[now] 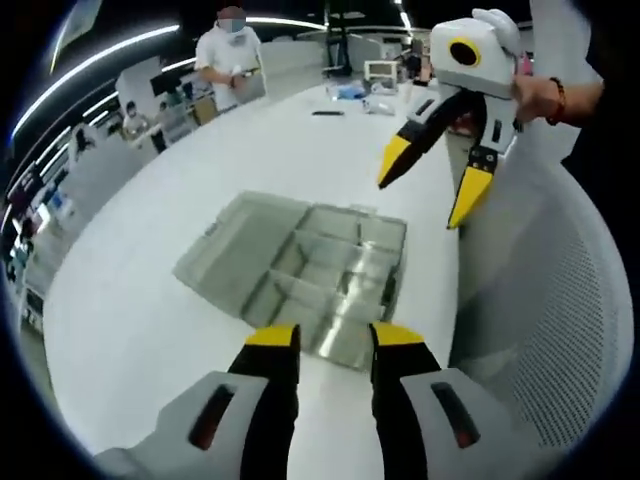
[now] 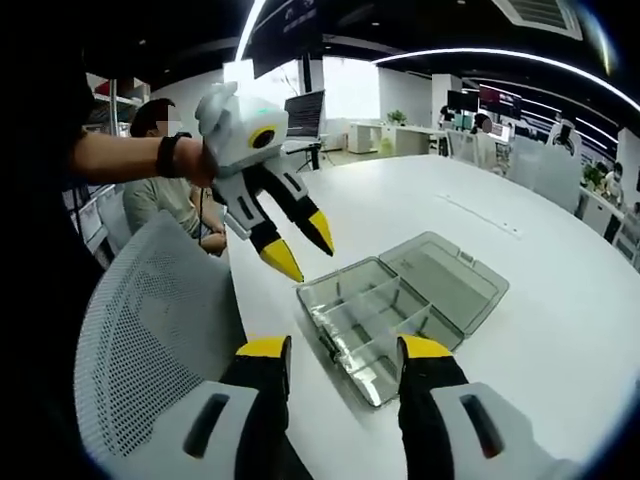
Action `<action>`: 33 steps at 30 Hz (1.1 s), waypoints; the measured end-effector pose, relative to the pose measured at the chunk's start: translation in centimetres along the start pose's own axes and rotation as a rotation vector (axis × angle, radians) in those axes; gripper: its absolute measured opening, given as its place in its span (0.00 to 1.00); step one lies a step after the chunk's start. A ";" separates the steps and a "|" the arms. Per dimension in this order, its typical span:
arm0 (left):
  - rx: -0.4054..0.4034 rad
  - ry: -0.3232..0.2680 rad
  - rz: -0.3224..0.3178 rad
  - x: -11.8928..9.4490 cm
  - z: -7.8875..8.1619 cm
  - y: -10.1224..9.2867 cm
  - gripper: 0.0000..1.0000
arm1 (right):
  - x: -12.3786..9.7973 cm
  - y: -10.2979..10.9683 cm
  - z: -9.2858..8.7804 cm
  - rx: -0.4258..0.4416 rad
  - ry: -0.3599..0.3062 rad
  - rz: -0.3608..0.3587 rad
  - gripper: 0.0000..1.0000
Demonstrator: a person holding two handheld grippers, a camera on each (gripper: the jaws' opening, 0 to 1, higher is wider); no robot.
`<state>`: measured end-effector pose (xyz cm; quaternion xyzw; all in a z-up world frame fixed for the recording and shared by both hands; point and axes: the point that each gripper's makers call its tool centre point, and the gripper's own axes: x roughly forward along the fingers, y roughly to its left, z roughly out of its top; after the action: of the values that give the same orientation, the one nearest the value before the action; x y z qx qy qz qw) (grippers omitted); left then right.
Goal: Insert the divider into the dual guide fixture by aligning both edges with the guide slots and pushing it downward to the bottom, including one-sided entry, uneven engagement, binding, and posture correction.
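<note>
A clear plastic compartment box (image 1: 335, 290) (image 2: 365, 325) lies on the white table (image 1: 140, 310) with its lid (image 1: 240, 245) (image 2: 450, 280) folded flat open beside it. Clear partitions stand inside the tray; I cannot tell a loose divider among them. My left gripper (image 1: 334, 342) hovers near the box's close edge, open, with nothing between its yellow-tipped jaws. It also appears in the right gripper view as the left gripper (image 2: 300, 247), raised in a hand. My right gripper (image 2: 344, 350) is open and holds nothing. From the other side, the right gripper (image 1: 430, 180) hangs above the table, beyond the box.
A white mesh chair back (image 1: 560, 300) (image 2: 150, 330) stands close by the table edge next to the box. Small items (image 1: 350, 92) lie at the table's far end. People (image 1: 228, 60) (image 2: 160, 200) stand and sit around the room.
</note>
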<state>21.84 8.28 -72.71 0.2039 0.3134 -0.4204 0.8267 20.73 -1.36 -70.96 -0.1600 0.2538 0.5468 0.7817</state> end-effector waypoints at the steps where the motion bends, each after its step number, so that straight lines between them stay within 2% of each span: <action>1: -0.016 -0.009 0.003 -0.3 -0.1 -0.2 0.28 | -0.1 -0.1 0.0 -0.002 0.000 -0.004 0.43; 5: -0.049 -0.060 0.017 -1.2 -0.1 -0.8 0.33 | -0.4 -0.2 0.2 0.015 -0.008 -0.023 0.47; 10: -0.073 -0.097 0.022 -2.1 -0.3 -1.7 0.41 | -0.7 -0.5 0.1 0.043 -0.025 -0.057 0.56; 15: -0.119 -0.152 0.030 -2.8 0.0 -2.1 0.46 | -1.2 -0.5 0.1 0.075 -0.041 -0.071 0.59; 22: -0.143 -0.189 0.060 -3.5 0.6 -2.4 0.51 | -2.1 -0.8 -0.2 0.086 -0.040 -0.088 0.59; 33: -0.149 -0.188 0.083 -5.1 0.0 -3.2 0.60 | -2.8 -0.6 -0.8 0.093 -0.026 -0.094 0.59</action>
<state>16.96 9.34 -69.43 0.1144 0.2564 -0.3785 0.8820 20.38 -4.22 -70.05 -0.1280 0.2607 0.4993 0.8163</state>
